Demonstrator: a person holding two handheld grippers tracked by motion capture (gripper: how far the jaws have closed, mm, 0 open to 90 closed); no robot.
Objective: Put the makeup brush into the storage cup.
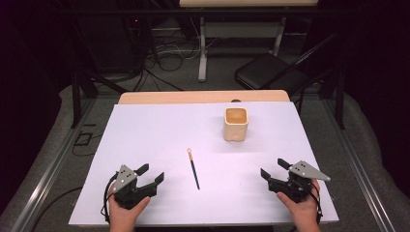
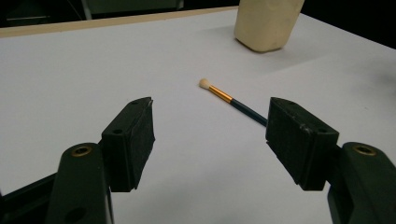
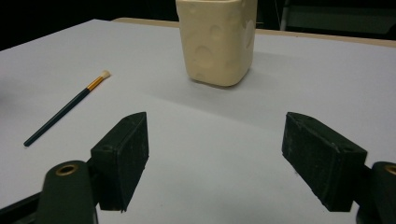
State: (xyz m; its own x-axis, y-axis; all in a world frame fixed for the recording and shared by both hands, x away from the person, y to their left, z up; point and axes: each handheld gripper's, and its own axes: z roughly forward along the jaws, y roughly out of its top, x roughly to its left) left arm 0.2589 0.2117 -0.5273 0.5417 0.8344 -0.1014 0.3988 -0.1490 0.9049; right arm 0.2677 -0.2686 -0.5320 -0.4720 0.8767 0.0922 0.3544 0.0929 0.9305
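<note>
While both hands rest near the person's edge of the white table point(image 1: 145, 130), the left gripper point(image 1: 151, 175) stands released, its jaws spread wide with nothing between them, and the right gripper point(image 1: 273, 168) is likewise released, jaws apart over bare table surface. The small brush point(image 1: 193, 168) lies flat between the two grippers, somewhat nearer the left one, with its pale tip pointing away from the person and its dark handle running back toward the near edge. In the left gripper view the brush point(image 2: 231, 100) lies ahead of the jaws and off toward the right-hand jaw, whose pad hides the lower end of the handle; it is apart from both pads. In the right gripper view the brush point(image 3: 65, 108) lies ahead and to the left of the left-hand jaw, well clear of it. The cream cup point(image 1: 236, 123) stands upright beyond the brush, ahead of the right gripper and well apart from it; in the right gripper view the cup point(image 3: 217, 39) sits almost straight ahead between the jaws, farther off, its sides dimpled.
</note>
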